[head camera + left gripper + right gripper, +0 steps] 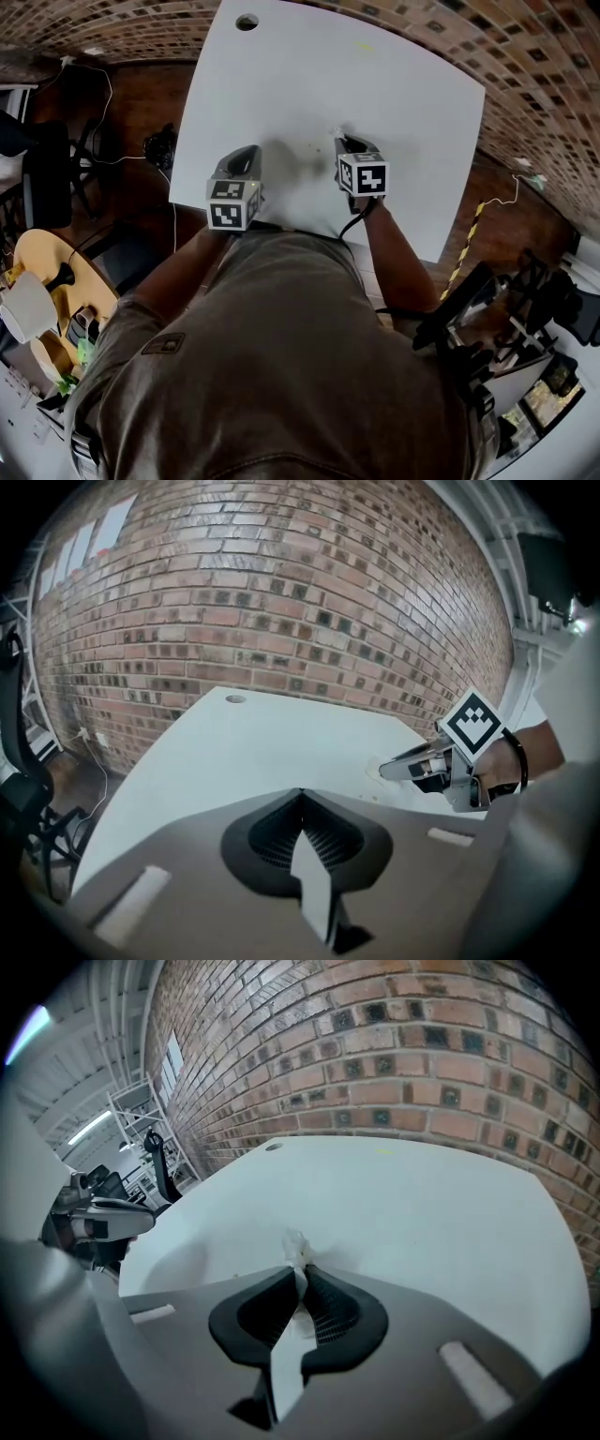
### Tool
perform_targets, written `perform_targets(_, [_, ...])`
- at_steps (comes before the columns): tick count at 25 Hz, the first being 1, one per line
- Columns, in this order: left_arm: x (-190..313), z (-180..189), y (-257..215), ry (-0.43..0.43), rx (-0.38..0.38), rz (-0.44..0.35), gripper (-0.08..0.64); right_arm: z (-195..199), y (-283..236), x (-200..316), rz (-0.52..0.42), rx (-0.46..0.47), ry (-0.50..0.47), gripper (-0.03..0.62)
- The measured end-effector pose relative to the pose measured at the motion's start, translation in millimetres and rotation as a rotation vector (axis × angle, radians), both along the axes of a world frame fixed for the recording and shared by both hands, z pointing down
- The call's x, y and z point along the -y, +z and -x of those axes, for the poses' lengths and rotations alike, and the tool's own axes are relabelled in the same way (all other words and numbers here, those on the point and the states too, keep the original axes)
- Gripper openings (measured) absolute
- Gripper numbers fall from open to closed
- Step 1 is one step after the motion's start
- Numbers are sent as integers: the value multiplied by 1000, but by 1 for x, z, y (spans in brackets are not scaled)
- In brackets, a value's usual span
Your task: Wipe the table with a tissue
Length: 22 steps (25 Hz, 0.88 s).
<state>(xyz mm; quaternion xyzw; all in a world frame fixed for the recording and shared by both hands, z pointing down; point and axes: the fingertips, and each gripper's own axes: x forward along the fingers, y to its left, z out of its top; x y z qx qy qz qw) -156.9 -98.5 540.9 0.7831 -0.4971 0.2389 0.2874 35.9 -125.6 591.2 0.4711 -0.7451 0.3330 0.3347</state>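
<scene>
White tabletop (pixel 309 84), bare across most of its surface, with a round hole (pixel 247 21) near its far left corner.

Left gripper (pixel 246 157): I read its jaws as pressed together with nothing between them. It sits over the near left part of the table, close to the left edge and the near edge.

Right gripper (pixel 302 1274): its jaws are clamped on a small crumpled white tissue (pixel 297 1246), which pokes out just past the tips. The tissue appears to touch the tabletop, though I cannot confirm contact. This gripper is beside the left one, also close to the near edge, and well apart from the right edge.

Ahead of both grippers the surface runs open to the far edge, which stands near a brick wall (pixel 422 1044). To the right of the tissue I also see open surface out to the right edge.
</scene>
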Motion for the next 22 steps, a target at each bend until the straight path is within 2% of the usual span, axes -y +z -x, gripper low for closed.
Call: perform_targets(22, [-20, 36, -4, -35, 8, -14, 2, 67, 0, -22, -5, 21, -105, 40])
